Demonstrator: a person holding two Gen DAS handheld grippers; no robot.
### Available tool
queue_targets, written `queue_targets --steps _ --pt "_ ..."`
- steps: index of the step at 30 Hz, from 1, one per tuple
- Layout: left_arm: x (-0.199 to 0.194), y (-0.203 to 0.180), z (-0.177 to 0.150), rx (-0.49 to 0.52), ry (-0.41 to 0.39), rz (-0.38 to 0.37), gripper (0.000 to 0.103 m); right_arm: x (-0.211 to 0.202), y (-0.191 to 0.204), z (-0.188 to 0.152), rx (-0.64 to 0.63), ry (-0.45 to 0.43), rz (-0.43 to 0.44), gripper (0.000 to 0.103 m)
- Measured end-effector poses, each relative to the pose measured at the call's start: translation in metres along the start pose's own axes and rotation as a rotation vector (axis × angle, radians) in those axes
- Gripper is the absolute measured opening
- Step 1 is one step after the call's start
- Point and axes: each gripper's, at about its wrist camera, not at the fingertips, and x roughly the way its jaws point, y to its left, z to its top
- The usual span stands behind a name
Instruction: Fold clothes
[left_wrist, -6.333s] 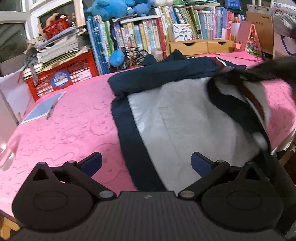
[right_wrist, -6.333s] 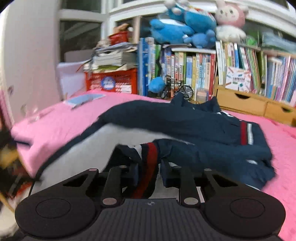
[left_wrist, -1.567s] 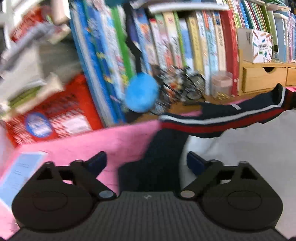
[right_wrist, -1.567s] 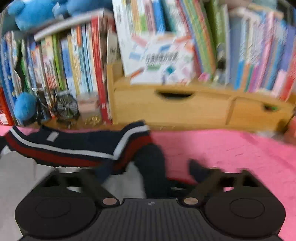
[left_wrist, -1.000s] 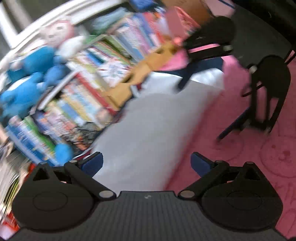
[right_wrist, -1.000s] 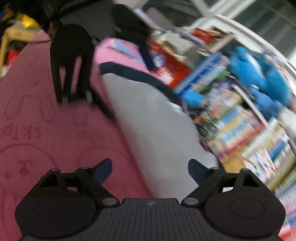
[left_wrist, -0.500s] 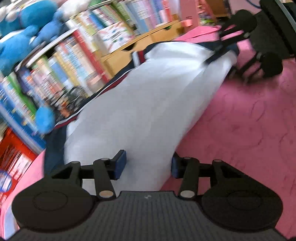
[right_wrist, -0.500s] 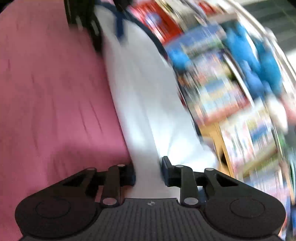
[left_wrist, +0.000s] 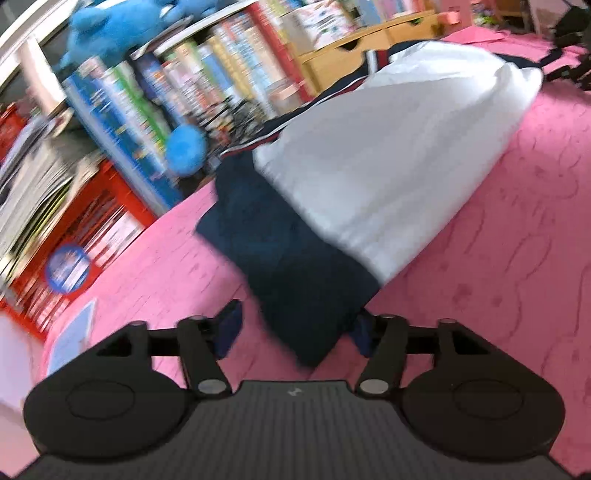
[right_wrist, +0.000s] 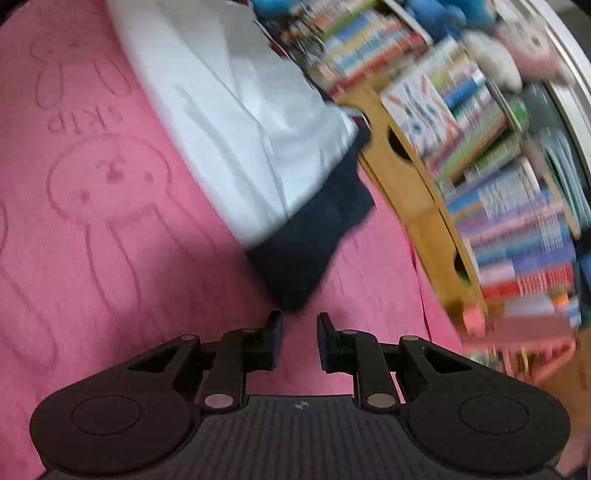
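Behind jacket: bookshelf, red crate, wooden drawers

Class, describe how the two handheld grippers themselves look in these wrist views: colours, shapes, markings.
The left gripper and the right gripper look alike: matte black ribbed body with a small pale logo, two round black discs, angular black linkage arms with silver rivets. The left fingertips carry dark blue pads. No cables or sleeves show.
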Motion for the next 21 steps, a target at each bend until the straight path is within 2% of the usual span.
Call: queue_targets --steps 1,2,3,4,5,6,7,9,11,14,17,21 --pt "-0.006 0.005 -0.003 -0.022 0.006 0.009 0.078 -0.006 -0.002 -0.005 0.023 0.004 -0.005 0.044" --pt "-0.013 0.010 -0.004 -0.047 -0.002 0.014 0.078 -0.011 -0.004 -0.005 0.050 -0.011 -0.015 0.054" --pt "-0.020 0.014 -0.005 -0.073 -0.010 0.019 0.079 -0.016 -0.006 -0.005 0.078 -0.031 -0.026 0.071" --pt "-0.026 0.018 -0.002 -0.102 -0.029 0.019 0.082 -0.021 -0.009 -0.001 0.111 -0.060 -0.029 0.075" --pt "-0.031 0.021 0.005 -0.135 -0.062 0.014 0.090 -0.023 -0.013 0.005 0.150 -0.095 -0.022 0.076" --pt "-0.036 0.024 0.013 -0.169 -0.095 0.009 0.095 -0.024 -0.017 0.016 0.198 -0.133 -0.015 0.081" --pt "-0.041 0.027 0.020 -0.202 -0.128 0.004 0.101 -0.022 -0.020 0.029 0.256 -0.174 -0.006 0.090" --pt "-0.050 0.031 0.036 -0.265 -0.194 -0.011 0.103 -0.018 -0.026 0.056 0.377 -0.260 0.018 0.101" --pt "-0.048 0.026 0.055 -0.302 -0.254 -0.035 0.103 -0.013 -0.032 0.083 0.508 -0.341 0.066 0.102" --pt "-0.026 0.007 0.081 -0.309 -0.285 -0.041 0.103 0.004 -0.033 0.121 0.699 -0.413 0.246 0.102" --pt "0.007 -0.016 0.093 -0.257 -0.230 0.018 0.103 0.028 -0.017 0.151 0.718 -0.370 0.319 0.102" --pt "0.041 -0.033 0.077 -0.244 -0.096 0.075 0.103 0.057 0.007 0.155 0.685 -0.246 0.394 0.103"
